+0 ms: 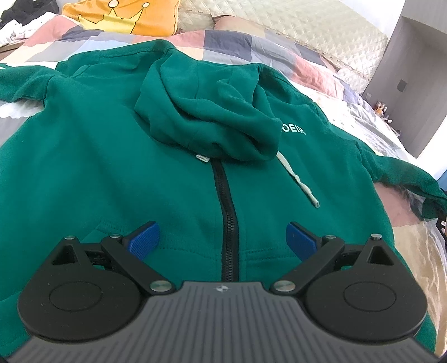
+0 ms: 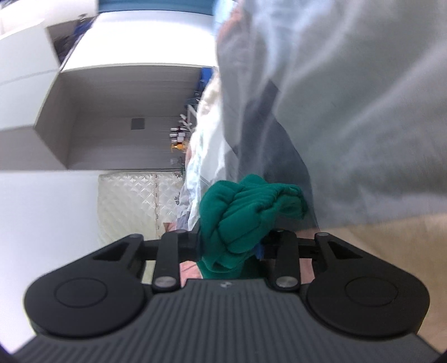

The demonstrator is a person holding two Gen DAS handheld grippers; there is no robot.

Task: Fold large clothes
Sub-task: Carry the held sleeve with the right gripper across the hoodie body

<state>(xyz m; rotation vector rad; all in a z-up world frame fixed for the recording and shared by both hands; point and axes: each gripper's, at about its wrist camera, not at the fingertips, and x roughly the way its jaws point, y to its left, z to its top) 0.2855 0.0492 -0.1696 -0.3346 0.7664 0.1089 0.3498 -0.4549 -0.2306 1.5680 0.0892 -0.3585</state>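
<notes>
A large green zip hoodie (image 1: 117, 156) lies face up on the bed, hood folded down over the chest, black zipper (image 1: 227, 223) running toward me, sleeves spread to both sides. My left gripper (image 1: 222, 237) hovers open just above the hoodie's lower front, blue pads (image 1: 144, 240) either side of the zipper, holding nothing. My right gripper (image 2: 232, 240) is turned on its side and shut on a bunched end of green hoodie fabric (image 2: 245, 212), which fills the space between the fingers and hides the pads.
A patchwork quilt (image 1: 251, 44) covers the bed, with an orange crown pillow (image 1: 120, 16) and a cream quilted headboard (image 1: 293, 25) behind. A grey wall niche with small bottles (image 2: 178, 139) stands beside the bed. Blurred quilt fabric (image 2: 349, 97) fills the right wrist view's right side.
</notes>
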